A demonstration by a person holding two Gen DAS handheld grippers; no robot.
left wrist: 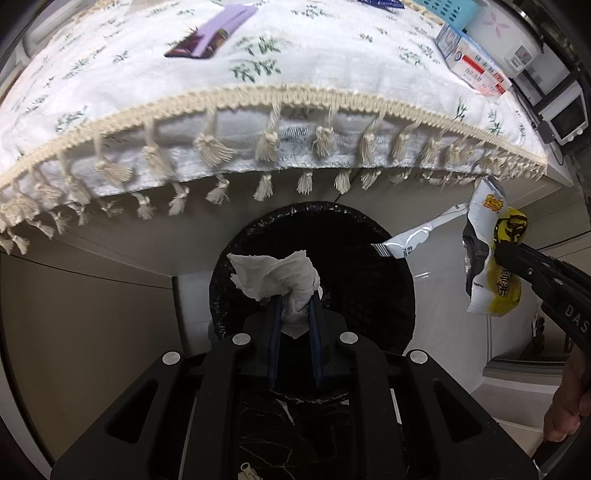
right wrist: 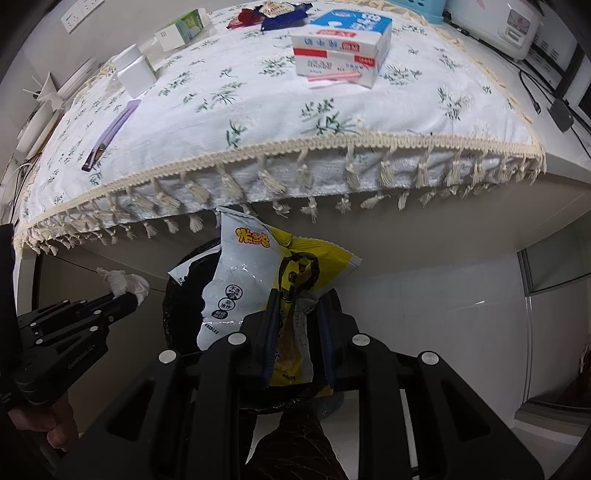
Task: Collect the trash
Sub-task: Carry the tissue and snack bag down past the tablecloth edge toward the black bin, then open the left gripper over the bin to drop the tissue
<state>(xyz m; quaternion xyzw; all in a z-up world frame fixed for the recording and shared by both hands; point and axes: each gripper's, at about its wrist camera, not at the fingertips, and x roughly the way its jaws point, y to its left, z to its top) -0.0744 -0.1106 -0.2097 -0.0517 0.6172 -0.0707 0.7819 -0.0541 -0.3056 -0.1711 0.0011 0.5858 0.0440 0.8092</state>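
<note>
Trash in both tools, above a black-lined bin (left wrist: 369,258) that stands on the floor under the table's edge.

Left tool (left wrist: 295,295) pinches a crumpled white tissue (left wrist: 273,277) between its blue pads; the wad sticks out past the fingertips, directly over the bin's dark opening. Right tool (right wrist: 297,295) clamps a white-and-yellow snack wrapper (right wrist: 251,280), which fans out above the pads and hangs over the bin's rim. Both tools point steeply down, side by side, near each other but apart. Table (right wrist: 554,192) carries a floral white cloth (right wrist: 258,122) with a tasselled fringe. On the cloth: a purple wrapper (left wrist: 218,29), a blue-and-white box (right wrist: 340,48), more wrappers at the far edge (right wrist: 273,14).
</note>
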